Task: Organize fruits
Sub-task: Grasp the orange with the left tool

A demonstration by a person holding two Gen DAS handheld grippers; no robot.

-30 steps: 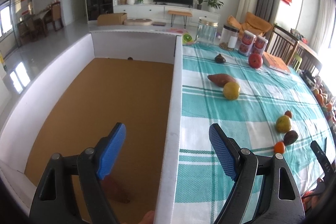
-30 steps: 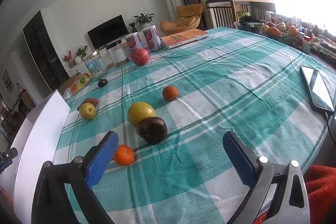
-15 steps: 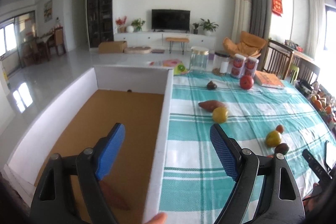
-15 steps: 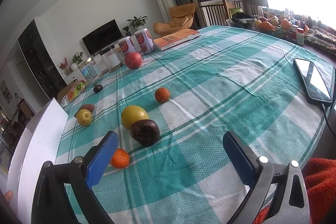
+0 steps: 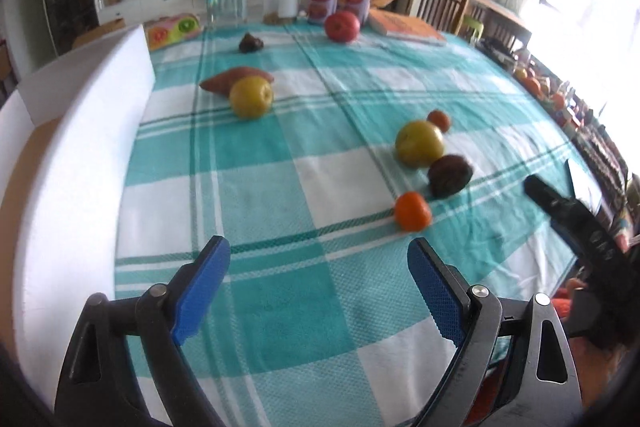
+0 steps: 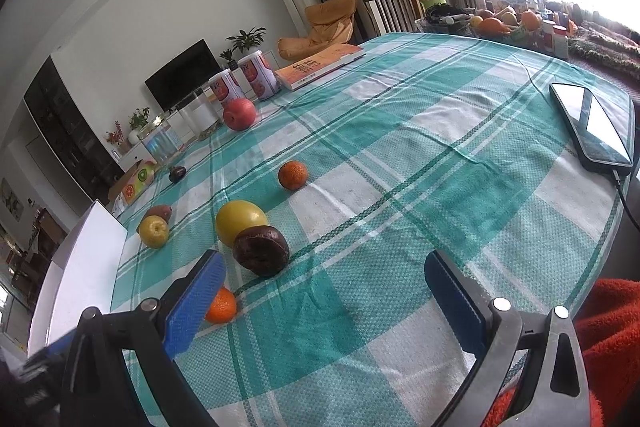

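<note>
Now swung away from the white box [image 5: 80, 163] and out over the checked tablecloth [image 5: 312, 163], where before looked straight down into the box at a sweet potato lying on its brown floor. Left gripper [image 5: 318, 279] empty, jaws wide apart, only cloth between them. Right gripper [image 6: 324, 291] also wide open and empty, low over the cloth, hardly shifted from a moment ago. Lots of fruit left to pick up: a small orange [image 5: 413, 211] closest to both grippers, just past the left one's right finger and right behind the right one's left finger. Next to it a dark round fruit [image 6: 261, 250], touching a big yellow fruit [image 6: 240, 221]. Further back another small orange [image 6: 293, 175], a yellow apple [image 5: 251, 95] leaning on a second sweet potato [image 5: 224, 79], a small dark fruit [image 5: 251, 43] and a red apple [image 5: 341, 26]. Means, most likely, one drop into the box finished and a new pick just starting. Small orange looks like the easy next grab for either side. Only careful not to bump the two grippers together, with both so near the same fruit.
</note>
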